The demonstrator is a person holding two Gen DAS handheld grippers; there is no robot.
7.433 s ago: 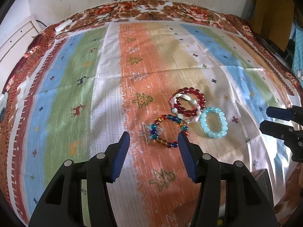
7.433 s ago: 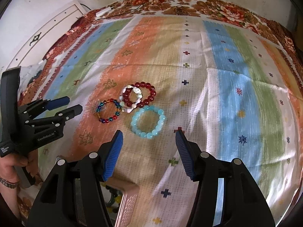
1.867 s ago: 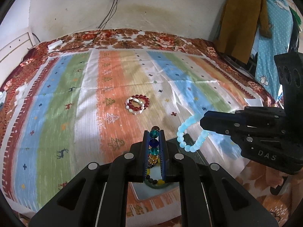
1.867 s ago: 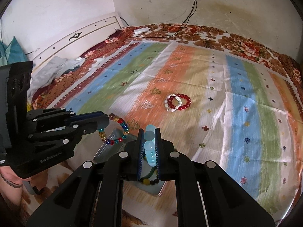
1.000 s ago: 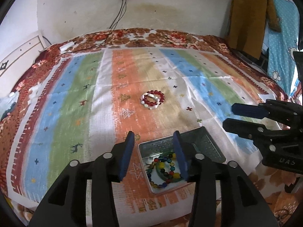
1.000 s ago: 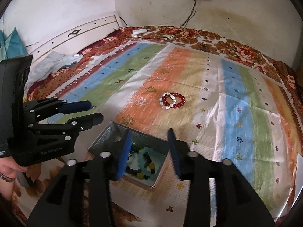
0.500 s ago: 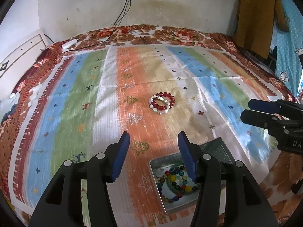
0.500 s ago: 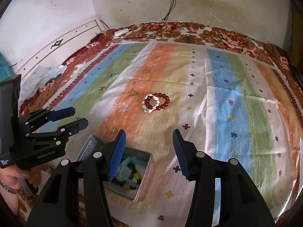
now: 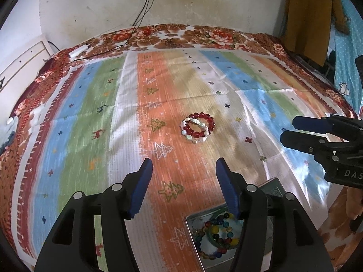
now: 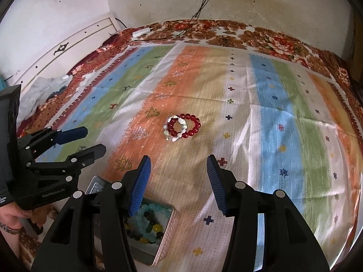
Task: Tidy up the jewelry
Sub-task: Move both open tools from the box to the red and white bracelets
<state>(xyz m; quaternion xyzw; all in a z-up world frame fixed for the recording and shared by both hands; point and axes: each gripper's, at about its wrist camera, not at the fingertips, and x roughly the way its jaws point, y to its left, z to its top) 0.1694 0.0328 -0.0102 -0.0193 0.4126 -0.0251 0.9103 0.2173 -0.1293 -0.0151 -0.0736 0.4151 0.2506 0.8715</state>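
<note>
Left gripper (image 9: 183, 166) over the striped cloth (image 9: 86, 117) on the bed, its jaws opening with nothing between them. Right gripper (image 10: 178, 165) likewise released and empty, jaws apart. A red bead bracelet (image 9: 200, 124) lies near the middle of the cloth on the orange stripe, overlapped by a white-and-pale bead bracelet (image 9: 192, 133); both rest ahead of the two grippers and well apart from them. A metal tin (image 10: 168, 233) sits at the near edge of the bed, beneath the grippers, holding multicoloured and pale blue beaded bracelets (image 9: 215, 233). A hand (image 10: 10, 215) grips the left gripper's handle at the right wrist view's left margin.
</note>
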